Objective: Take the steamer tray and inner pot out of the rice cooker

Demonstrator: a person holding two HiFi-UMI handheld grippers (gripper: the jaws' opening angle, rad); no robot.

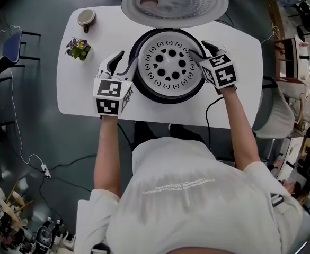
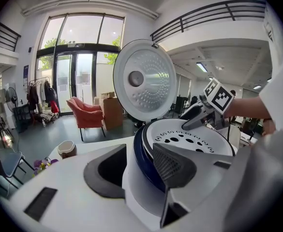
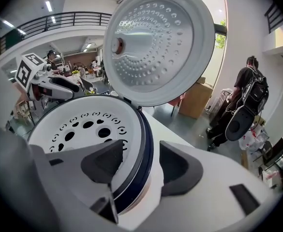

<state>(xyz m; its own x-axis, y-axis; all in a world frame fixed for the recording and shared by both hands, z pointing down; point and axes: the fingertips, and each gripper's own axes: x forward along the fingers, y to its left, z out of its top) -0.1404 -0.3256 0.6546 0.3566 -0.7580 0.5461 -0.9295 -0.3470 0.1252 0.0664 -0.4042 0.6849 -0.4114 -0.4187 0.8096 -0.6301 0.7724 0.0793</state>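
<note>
Finding: the steamer tray (image 1: 169,62) sits seated in the open rice cooker (image 1: 135,74), and lies between the two tools; the tray is round, so it has no long axis to align to. The left gripper (image 1: 129,57) stands at the tray's left edge and the right gripper (image 1: 198,48) at its right edge, each equally near. In both gripper views the jaws are apart and straddle the rim, one jaw over the tray and one outside the cooker wall; neither pad is seen pressing. Judgement: the lift calls for both sides to clamp and rise level. The inner pot is hidden under the tray; the lid (image 1: 174,1) stands open at the far side. The white table (image 1: 239,89) also carries a cup (image 1: 86,18) and a small flower (image 1: 78,48) at far left; around it is grey floor with trailing cables.
</note>
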